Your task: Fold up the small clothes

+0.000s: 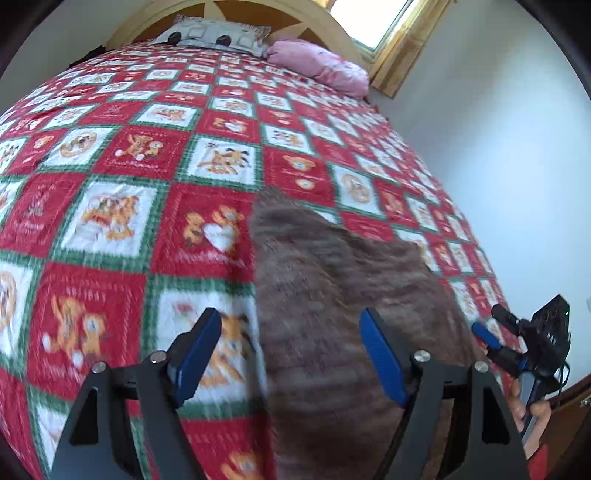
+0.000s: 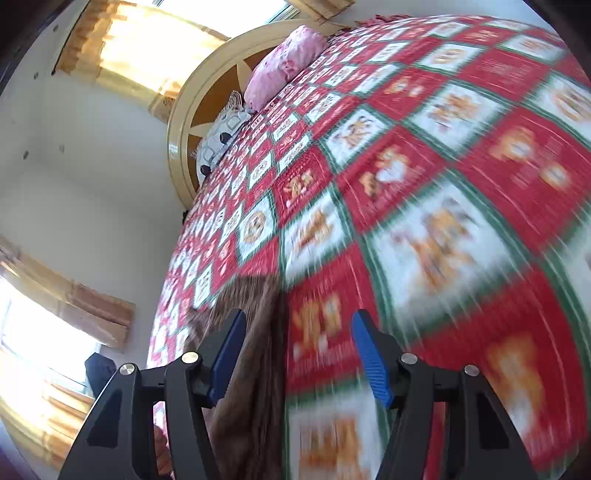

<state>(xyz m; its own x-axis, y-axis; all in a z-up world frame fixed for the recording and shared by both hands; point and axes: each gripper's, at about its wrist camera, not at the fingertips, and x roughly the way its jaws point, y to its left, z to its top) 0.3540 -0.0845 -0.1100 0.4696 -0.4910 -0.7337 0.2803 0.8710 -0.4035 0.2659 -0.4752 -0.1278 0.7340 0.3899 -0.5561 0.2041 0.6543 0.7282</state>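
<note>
Left wrist view: a brown striped garment [image 1: 332, 295] lies on the quilted bed cover [image 1: 129, 166], running from the frame's centre down to the lower edge. The left gripper [image 1: 291, 354] hangs over it with its 2 blue fingers [image 1: 195, 354] spread wide, nothing pinched; the garment's left edge sits between them. At the lower right, the right gripper [image 1: 487, 336] is held in a hand [image 1: 532, 410] just beside the garment. In the right wrist view, the right gripper [image 2: 299, 354] has its fingers [image 2: 369, 358] spread, empty, the garment [image 2: 251, 350] partly between them at lower left. A pink pillow [image 1: 317, 62] and a grey patterned pillow [image 1: 214, 35] rest by the headboard [image 1: 288, 14] at the top.
</note>
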